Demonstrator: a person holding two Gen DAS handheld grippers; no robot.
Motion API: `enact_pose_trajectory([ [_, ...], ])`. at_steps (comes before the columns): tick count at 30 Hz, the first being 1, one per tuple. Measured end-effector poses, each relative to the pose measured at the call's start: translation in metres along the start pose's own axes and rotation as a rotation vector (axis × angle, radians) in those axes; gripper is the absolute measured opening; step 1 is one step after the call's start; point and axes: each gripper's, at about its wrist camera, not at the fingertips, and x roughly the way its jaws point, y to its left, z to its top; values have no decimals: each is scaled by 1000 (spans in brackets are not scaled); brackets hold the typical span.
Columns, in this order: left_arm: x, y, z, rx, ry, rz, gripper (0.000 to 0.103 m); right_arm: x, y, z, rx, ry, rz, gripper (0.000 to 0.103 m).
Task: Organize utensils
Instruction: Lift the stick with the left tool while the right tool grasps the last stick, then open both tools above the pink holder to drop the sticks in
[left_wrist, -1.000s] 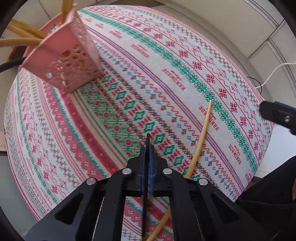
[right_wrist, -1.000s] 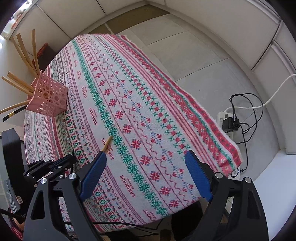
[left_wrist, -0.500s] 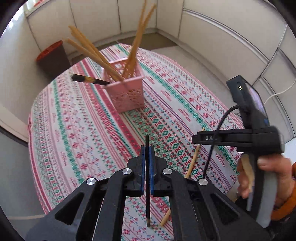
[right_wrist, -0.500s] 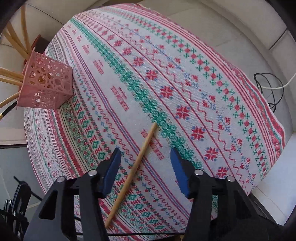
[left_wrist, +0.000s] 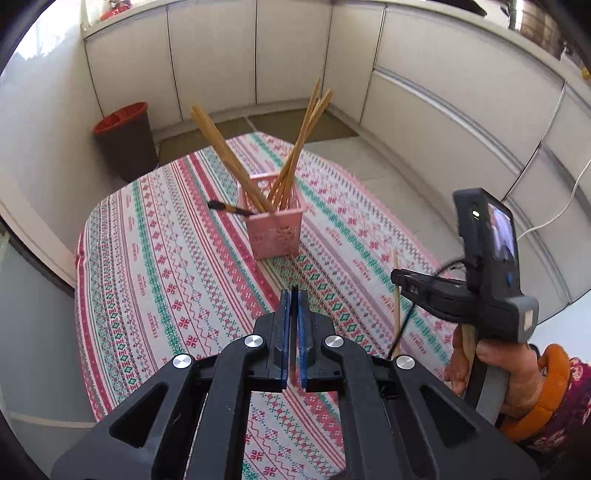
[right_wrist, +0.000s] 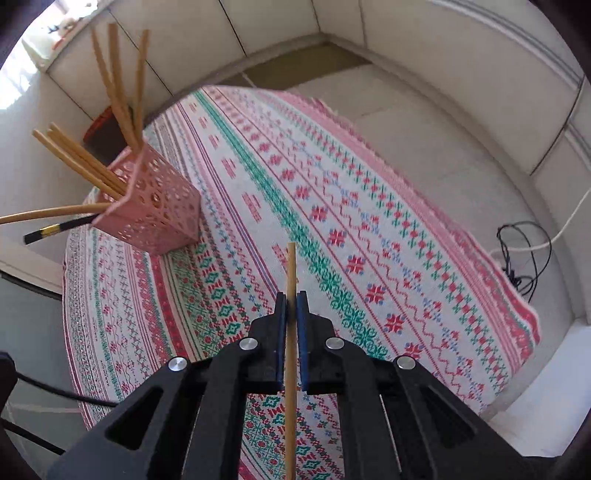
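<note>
My right gripper clamps one chopstick at frame centre; most chopsticks already stand in the pink basket, upper left. My left gripper pinches a dark stick.

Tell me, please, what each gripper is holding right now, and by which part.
The right gripper clamps a wooden chopstick partway along its shaft. The left gripper pinches a thin dark stick along its shaft.

White panelled walls enclose a pale tiled floor. A dark bin with a red liner stands by the wall; black cables lie opposite it.
</note>
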Motion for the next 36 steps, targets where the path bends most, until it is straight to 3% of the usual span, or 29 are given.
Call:
enact_pose_trajectory([
  [4,-15,0,5,-41,-56,-14,3,-40,-11,2,-41,-140,39,6],
  [8,-31,-2,20,-73,-119,-31,3,-71,-31,14,-23,-198,103,6],
  [13,-48,-4,47,-103,-178,-67,3,-129,-25,41,-58,-307,186,6],
  [20,-75,-5,93,-122,-285,-42,3,-196,-10,85,-113,-462,290,6],
  [24,-79,2,119,-156,-338,-18,3,-209,3,109,-148,-517,316,6],
  [27,-72,6,134,-170,-368,42,3,-206,16,122,-168,-524,327,6],
  [32,-34,23,150,-214,-321,61,4,-193,36,132,-209,-511,323,6],
  [36,-9,43,142,-273,-266,57,6,-178,48,137,-229,-489,313,6],
])
